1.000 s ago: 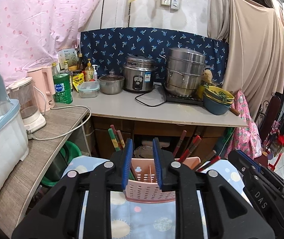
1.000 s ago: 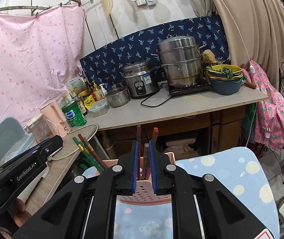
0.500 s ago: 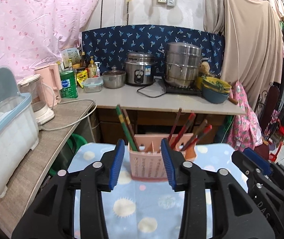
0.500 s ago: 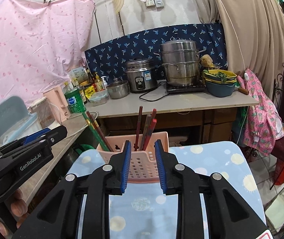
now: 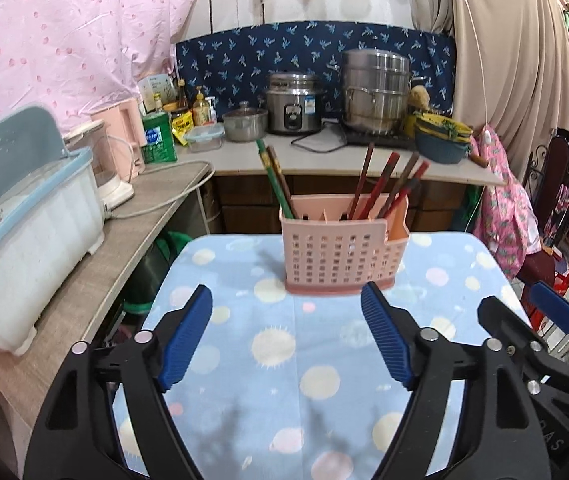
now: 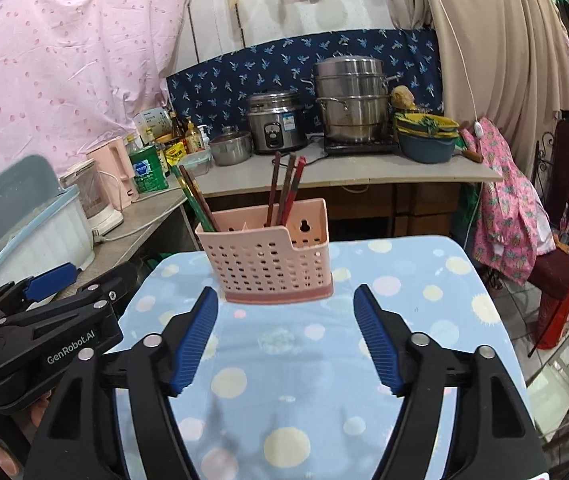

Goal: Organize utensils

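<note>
Now we see the pink utensil holder (image 5: 338,254) standing upright toward the far end of the blue dotted cloth (image 5: 284,360), green chopsticks (image 5: 274,178) leaning left in one end compartment, red and brown chopsticks (image 5: 384,184) fanned out to the right. Our left gripper (image 5: 286,336) hangs just short of the holder, jaws spread wide, touching nothing. Our right gripper (image 6: 286,330) sits alongside, equally splayed and empty. Beyond us, the counter (image 5: 324,160) carries a rice cooker (image 5: 292,104) and a steel steamer pot (image 5: 376,92).
</note>
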Demonstrator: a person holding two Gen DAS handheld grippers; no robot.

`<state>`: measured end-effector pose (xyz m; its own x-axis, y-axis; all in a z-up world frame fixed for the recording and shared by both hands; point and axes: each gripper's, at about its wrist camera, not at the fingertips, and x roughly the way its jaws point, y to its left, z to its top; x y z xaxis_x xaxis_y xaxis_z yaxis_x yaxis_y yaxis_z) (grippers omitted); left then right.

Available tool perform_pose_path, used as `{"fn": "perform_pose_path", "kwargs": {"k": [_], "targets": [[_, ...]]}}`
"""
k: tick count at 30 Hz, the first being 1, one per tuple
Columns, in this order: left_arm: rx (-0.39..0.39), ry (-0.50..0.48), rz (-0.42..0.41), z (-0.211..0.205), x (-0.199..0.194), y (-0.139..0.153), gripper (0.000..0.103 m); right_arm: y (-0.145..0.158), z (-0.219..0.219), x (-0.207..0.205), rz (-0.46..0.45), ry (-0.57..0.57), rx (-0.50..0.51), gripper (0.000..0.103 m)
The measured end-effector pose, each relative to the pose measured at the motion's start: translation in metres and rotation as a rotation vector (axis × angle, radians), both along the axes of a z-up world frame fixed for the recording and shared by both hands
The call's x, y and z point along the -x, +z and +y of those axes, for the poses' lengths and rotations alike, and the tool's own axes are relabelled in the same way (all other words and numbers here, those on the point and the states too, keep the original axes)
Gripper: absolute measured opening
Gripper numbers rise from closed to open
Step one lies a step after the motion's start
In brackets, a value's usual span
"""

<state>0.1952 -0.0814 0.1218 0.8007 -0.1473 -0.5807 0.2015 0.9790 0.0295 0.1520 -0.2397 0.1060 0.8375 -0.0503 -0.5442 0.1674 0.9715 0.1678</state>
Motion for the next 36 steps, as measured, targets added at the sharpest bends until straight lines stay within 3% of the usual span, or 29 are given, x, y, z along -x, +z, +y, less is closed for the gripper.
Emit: {"fn": "perform_pose_path", "kwargs": {"k": [8,18,21,36], "targets": [[-0.016,0.021,0.039,0.001,0.008,-0.018,0.088,-0.019,0.004,0.009,0.059,-0.029,0.032,0.08],[-0.024,0.036,0.087,0.003,0.008,-0.036,0.091,-0.031,0.004,0.013,0.085,-0.066,0.09,0.087],[-0.018,0.042,0.095,0.005,0.007,-0.039,0.093,-0.033,0.002,0.012,0.088,-0.069,0.089,0.095],[-0.024,0.073,0.117,0.01,-0.008,-0.051,0.093,-0.046,0.007,-0.004,0.122,-0.055,0.085,0.096]]}}
